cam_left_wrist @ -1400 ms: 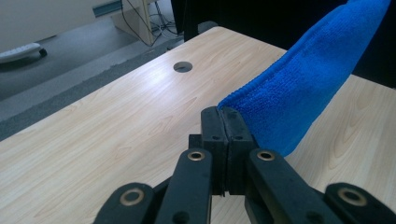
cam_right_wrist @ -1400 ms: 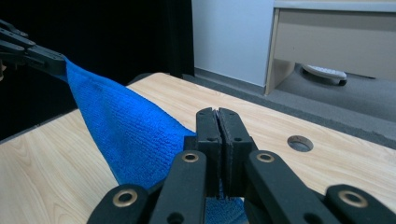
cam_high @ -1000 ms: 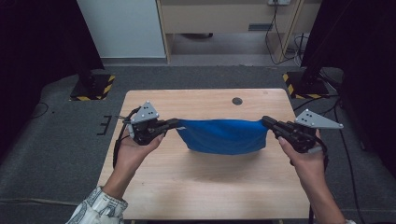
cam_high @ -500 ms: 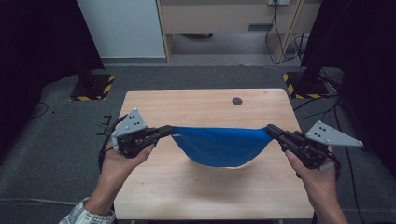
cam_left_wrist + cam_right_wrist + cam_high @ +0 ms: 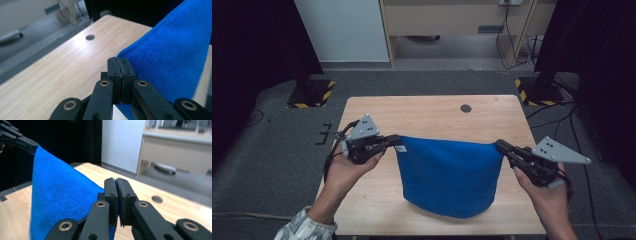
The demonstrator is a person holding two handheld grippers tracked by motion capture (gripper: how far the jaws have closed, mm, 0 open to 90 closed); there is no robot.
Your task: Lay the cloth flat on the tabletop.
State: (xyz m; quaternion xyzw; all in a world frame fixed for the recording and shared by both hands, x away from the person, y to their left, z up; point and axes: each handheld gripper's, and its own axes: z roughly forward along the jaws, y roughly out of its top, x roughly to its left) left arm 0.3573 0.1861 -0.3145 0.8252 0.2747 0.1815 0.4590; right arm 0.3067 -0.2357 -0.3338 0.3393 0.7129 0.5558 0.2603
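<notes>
The blue terry cloth [image 5: 447,177] now hangs lower than a second ago, stretched over the wooden table's [image 5: 422,112] near edge, its top corners clamped in the left gripper [image 5: 396,140] and right gripper [image 5: 501,146], so it looks ready for laying flat

No text, label, brand or number could be read on anything in these views.

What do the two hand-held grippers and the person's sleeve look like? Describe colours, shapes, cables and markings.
Each gripper, left gripper and right gripper, is black, with two flat-padded jaws on linkage arms with brass-ringed pivots. A grey three-cornered plate with dark dots tops each. A black cable trails from the left one. A light patterned sleeve covers the left forearm.
</notes>
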